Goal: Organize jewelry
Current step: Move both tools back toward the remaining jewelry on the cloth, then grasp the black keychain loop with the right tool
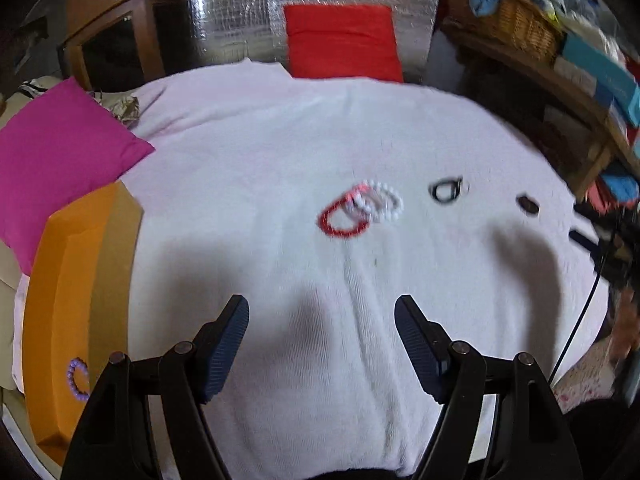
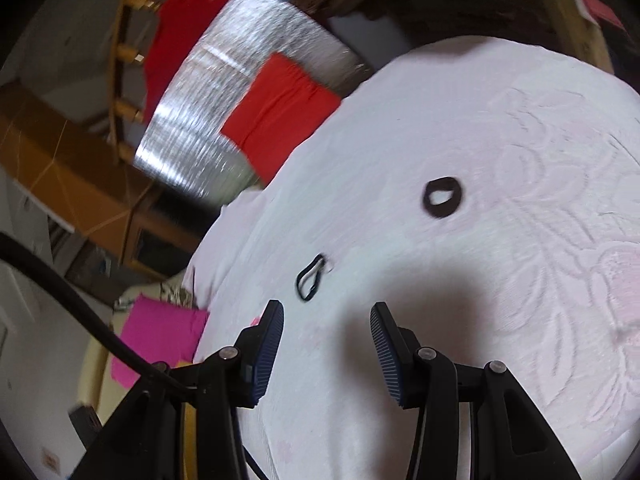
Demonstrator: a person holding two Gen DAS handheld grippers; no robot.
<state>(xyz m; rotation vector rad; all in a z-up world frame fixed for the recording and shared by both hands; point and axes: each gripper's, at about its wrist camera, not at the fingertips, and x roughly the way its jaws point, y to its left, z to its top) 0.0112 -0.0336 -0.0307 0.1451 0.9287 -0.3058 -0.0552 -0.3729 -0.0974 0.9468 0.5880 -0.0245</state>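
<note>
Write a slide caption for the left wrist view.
Open left gripper above white cloth, facing overlapping red bracelet and white bead bracelet.

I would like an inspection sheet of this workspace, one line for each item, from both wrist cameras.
Surface: white towel spread out, with shadows on its near part.
Job's things: red bracelet overlaps white bead bracelet; thin black loop and a small dark ring lie apart; purple bead bracelet lies in the orange box.
Clutter: nothing seen on the towel.
Grippers: left tool open and empty; right tool open and empty, above the towel.
Cables: black cable beside the right tool.
Surroundings: pink cushion, red cloth, silver foil sheet, wicker basket on shelves.
</note>
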